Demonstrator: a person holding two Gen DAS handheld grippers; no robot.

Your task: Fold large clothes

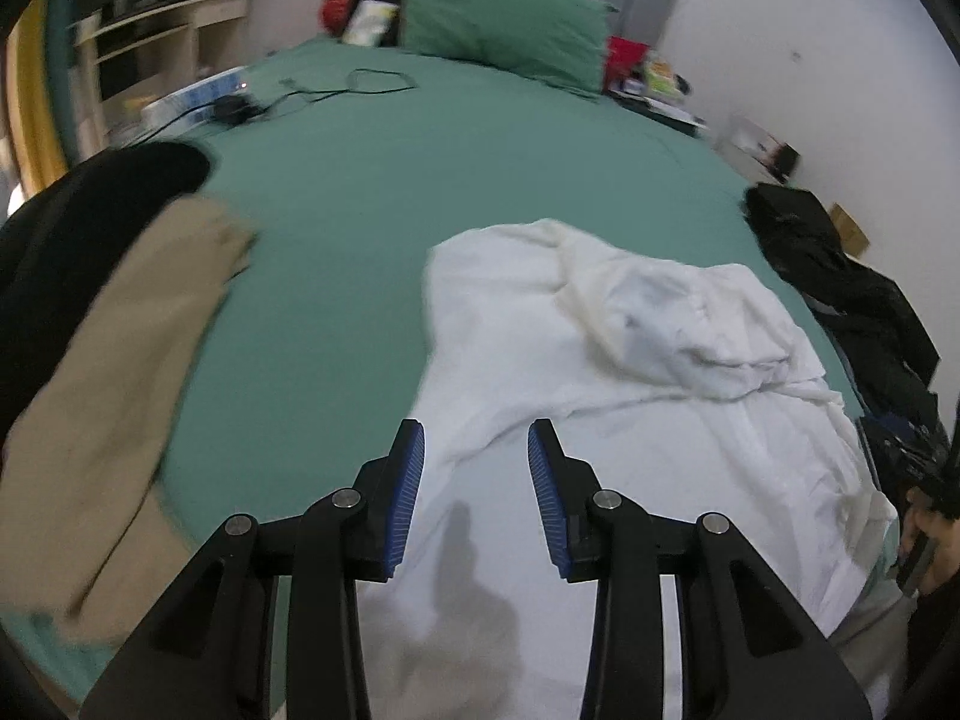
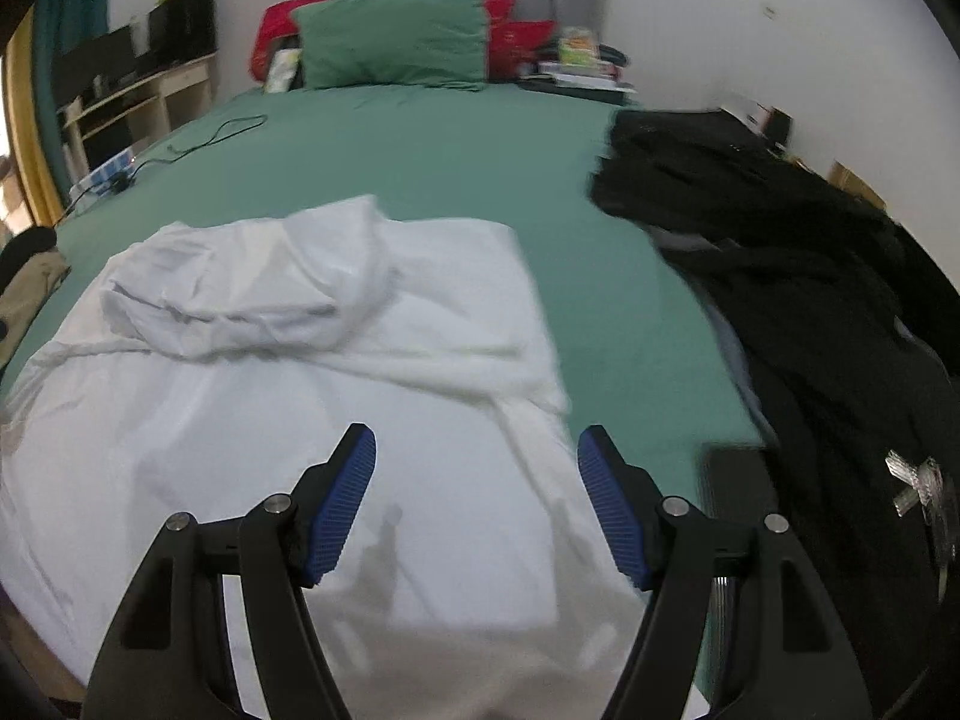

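Note:
A large white garment [image 1: 600,372] lies spread on the green bed [image 1: 372,192], with a bunched fold across its far part. It also shows in the right wrist view [image 2: 288,384]. My left gripper [image 1: 476,444] is open and empty, hovering over the garment's near left part. My right gripper [image 2: 477,450] is open wide and empty, above the garment's near right part, close to its right edge.
A tan garment [image 1: 114,372] and black clothes [image 1: 72,222] lie at the bed's left side. A pile of black clothes [image 2: 798,276] covers the right side. A green pillow [image 2: 390,39], red cushions and a cable [image 1: 336,90] are at the head end.

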